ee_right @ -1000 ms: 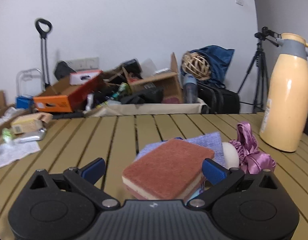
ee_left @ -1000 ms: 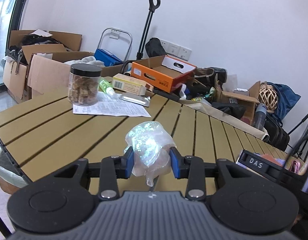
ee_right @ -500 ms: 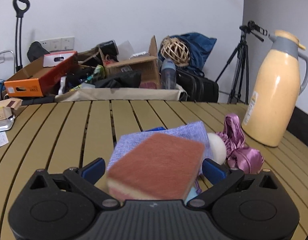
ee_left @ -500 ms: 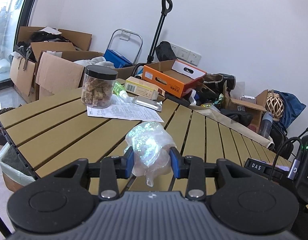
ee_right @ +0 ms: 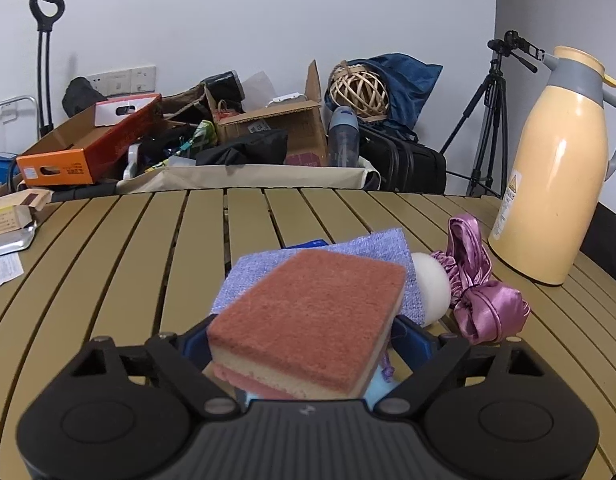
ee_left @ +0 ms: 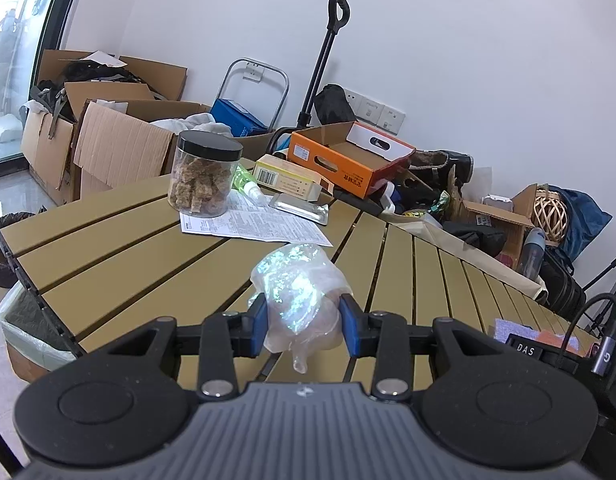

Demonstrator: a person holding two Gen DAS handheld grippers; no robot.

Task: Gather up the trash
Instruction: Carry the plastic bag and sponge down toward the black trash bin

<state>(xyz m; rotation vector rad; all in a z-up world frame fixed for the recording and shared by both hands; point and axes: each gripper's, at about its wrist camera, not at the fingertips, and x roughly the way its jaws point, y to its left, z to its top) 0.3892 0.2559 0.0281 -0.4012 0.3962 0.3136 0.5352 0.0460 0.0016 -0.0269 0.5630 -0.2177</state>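
At the lower centre of the left wrist view, the left gripper [ee_left: 302,325] is clamped on a crumpled clear plastic bag [ee_left: 299,300], held above the slatted table [ee_left: 119,252]. In the right wrist view, the right gripper [ee_right: 303,350] has closed in against a reddish scouring sponge [ee_right: 308,320] at centre frame, lying over a purple cloth [ee_right: 392,248].
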